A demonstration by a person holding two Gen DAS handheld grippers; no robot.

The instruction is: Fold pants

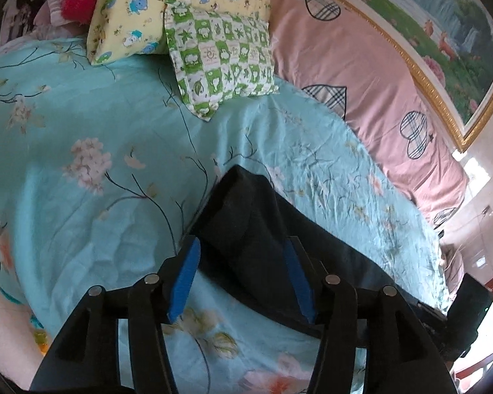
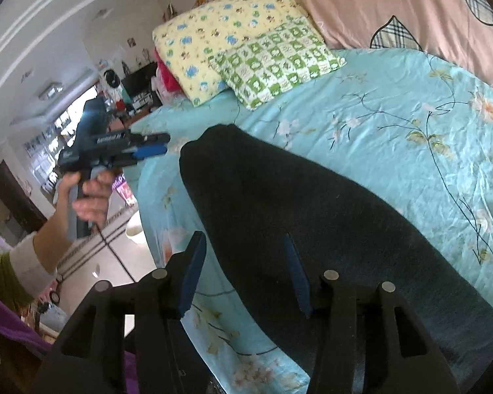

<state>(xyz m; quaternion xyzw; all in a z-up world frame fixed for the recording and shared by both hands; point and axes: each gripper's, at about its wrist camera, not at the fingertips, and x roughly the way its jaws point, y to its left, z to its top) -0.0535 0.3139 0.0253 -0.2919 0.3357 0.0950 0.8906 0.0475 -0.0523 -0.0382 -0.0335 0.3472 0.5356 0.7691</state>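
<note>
Dark pants (image 2: 312, 229) lie on the bed's turquoise floral sheet (image 1: 98, 124), near its edge, stretched lengthwise with one narrow end pointing toward the pillows. Whether they are already folded once cannot be told. The right tool (image 2: 243, 269) hovers low over the cloth with its blue pads wide apart and nothing between them. The left tool (image 1: 241, 275) is likewise spread, one pad over the sheet and one over the dark fabric, gripping nothing; in the right wrist view it (image 2: 148, 147) appears held in the air beside the bed, clear of the pants. Beyond lie a yellow pillow (image 2: 207, 32), a green checked pillow (image 2: 279, 59) and a pink quilt (image 1: 361, 65). Risk: a pinch taken here may catch the sheet along with the pants, or only one layer, giving a skewed fold.
</note>
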